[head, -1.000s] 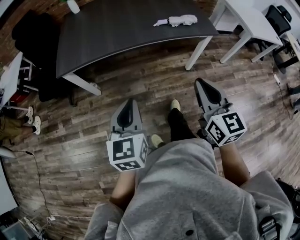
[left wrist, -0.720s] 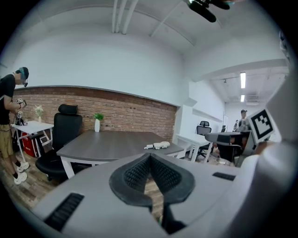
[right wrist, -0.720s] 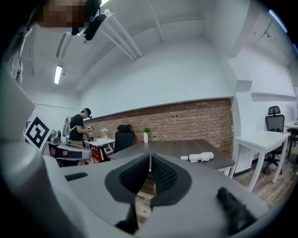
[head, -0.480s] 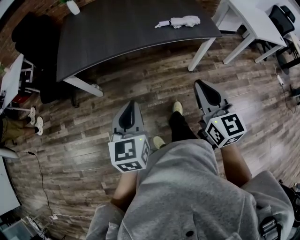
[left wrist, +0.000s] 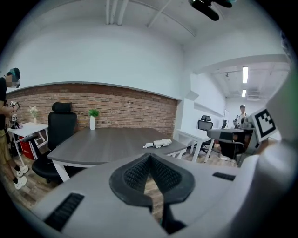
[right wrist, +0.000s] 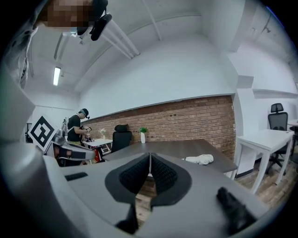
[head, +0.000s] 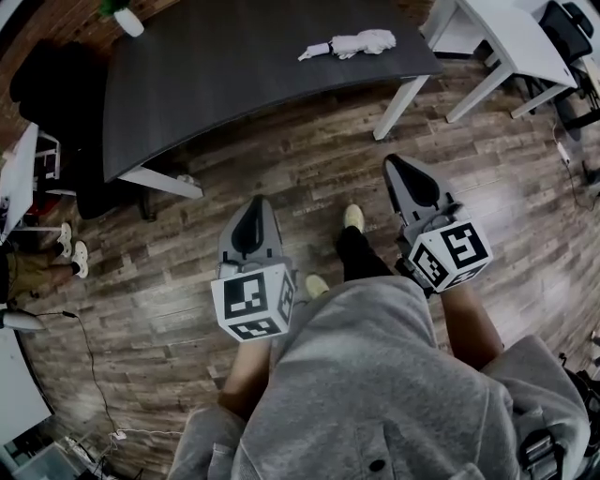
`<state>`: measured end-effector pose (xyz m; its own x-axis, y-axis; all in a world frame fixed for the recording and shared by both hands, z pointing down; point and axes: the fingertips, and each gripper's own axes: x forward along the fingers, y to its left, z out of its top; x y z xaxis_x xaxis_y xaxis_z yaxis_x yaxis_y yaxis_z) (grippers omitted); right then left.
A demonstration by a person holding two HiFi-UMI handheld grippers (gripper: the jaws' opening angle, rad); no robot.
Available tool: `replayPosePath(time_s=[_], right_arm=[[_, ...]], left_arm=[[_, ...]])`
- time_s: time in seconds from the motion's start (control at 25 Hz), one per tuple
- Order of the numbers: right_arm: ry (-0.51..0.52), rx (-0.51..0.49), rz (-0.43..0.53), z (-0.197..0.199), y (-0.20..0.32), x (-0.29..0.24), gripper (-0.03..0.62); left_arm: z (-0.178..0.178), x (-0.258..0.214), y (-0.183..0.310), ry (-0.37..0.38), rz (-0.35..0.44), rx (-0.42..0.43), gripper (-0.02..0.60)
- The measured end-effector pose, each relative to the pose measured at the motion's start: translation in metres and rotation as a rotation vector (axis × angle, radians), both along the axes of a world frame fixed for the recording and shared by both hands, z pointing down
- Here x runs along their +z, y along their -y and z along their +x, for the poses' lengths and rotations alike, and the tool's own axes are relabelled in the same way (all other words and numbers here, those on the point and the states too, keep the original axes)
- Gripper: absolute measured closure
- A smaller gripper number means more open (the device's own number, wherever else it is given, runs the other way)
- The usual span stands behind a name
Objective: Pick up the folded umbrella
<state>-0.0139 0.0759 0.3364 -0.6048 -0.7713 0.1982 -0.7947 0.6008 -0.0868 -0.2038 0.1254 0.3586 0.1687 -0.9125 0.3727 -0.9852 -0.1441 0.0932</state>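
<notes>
The folded umbrella [head: 349,43] is white and lies near the far right corner of the dark grey table [head: 234,75]. It also shows as a small white bundle in the left gripper view [left wrist: 158,143] and in the right gripper view [right wrist: 200,159]. Both grippers are held above the wooden floor, well short of the table. The left gripper [head: 255,202] is shut and empty, its pads meeting at the tip [left wrist: 150,156]. The right gripper [head: 392,159] is also shut with nothing in it [right wrist: 149,155]. The umbrella is far ahead of both, and closer to the right gripper.
A white vase with a plant [head: 127,19] stands at the table's far left, with a black office chair [head: 47,75] beside it. White desks [head: 511,37] stand at the right. Another person [right wrist: 77,128] stands off to the left. Cables [head: 84,356] run over the floor.
Both grippers have been carried a little forward toward the table as the person steps. Both stayed shut and empty. The umbrella has not moved.
</notes>
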Motion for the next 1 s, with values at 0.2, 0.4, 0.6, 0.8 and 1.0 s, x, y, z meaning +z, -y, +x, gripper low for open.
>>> replayPosePath(time_s=[0.2, 0.4, 0.6, 0.8, 1.0], right_arm=[[0.004, -0.012, -0.002, 0.011, 0.04, 0.002, 0.563], [0.006, -0.02, -0.014, 0.024, 0.079, 0.005, 0.563], [0.022, -0.028, -0.019, 0.039, 0.117, 0.006, 0.563], [0.03, -0.03, -0.028, 0.053, 0.148, 0.006, 0.563], [0.046, -0.027, -0.029, 0.072, 0.177, 0.006, 0.563]], left_arm=[[0.015, -0.001, 0.043, 0.009, -0.009, 0.004, 0.566], [0.03, 0.001, 0.083, 0.014, -0.02, 0.004, 0.566], [0.047, 0.001, 0.118, 0.015, -0.032, 0.001, 0.566], [0.061, 0.0, 0.148, 0.027, -0.038, -0.002, 0.566], [0.077, -0.003, 0.176, 0.039, -0.035, -0.005, 0.566]])
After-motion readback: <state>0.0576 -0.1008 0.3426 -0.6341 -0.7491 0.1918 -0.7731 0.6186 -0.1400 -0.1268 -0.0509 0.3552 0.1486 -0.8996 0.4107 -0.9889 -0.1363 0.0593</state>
